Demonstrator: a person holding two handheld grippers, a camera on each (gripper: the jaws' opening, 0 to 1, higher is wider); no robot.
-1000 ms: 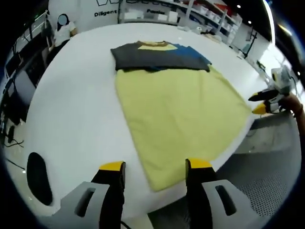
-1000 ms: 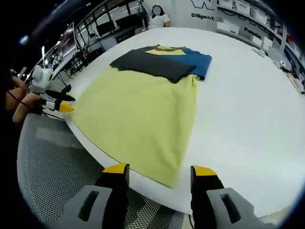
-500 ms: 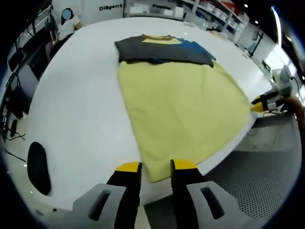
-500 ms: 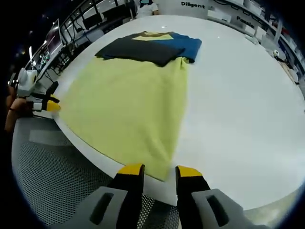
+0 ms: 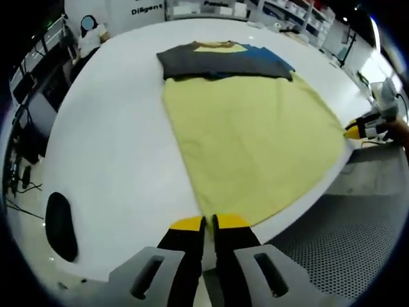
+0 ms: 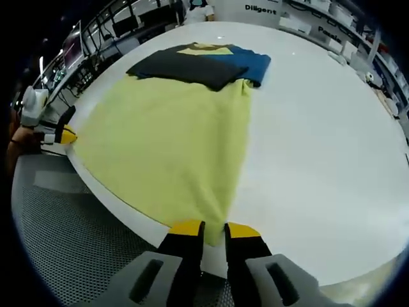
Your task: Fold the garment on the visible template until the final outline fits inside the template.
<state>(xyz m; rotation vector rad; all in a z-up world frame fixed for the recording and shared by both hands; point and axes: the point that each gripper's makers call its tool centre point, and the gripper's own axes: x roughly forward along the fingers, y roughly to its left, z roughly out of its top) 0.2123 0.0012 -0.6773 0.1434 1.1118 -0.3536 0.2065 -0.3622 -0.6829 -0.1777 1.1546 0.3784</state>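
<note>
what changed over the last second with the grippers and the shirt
Both grippers came in to the near hem of the yellow shirt and closed. The left gripper went from wide open to jaws nearly together on one hem corner; the right gripper did the same on the other corner. The shirt lies flat on the white table as before, sleeves folded over the top.

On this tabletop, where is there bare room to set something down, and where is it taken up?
Bare white table runs wide on the side of the yellow garment away from the left gripper, and again beside it up to the dark oval. The middle is taken: garment, plus a dark and blue folded piece at its far end.
</note>
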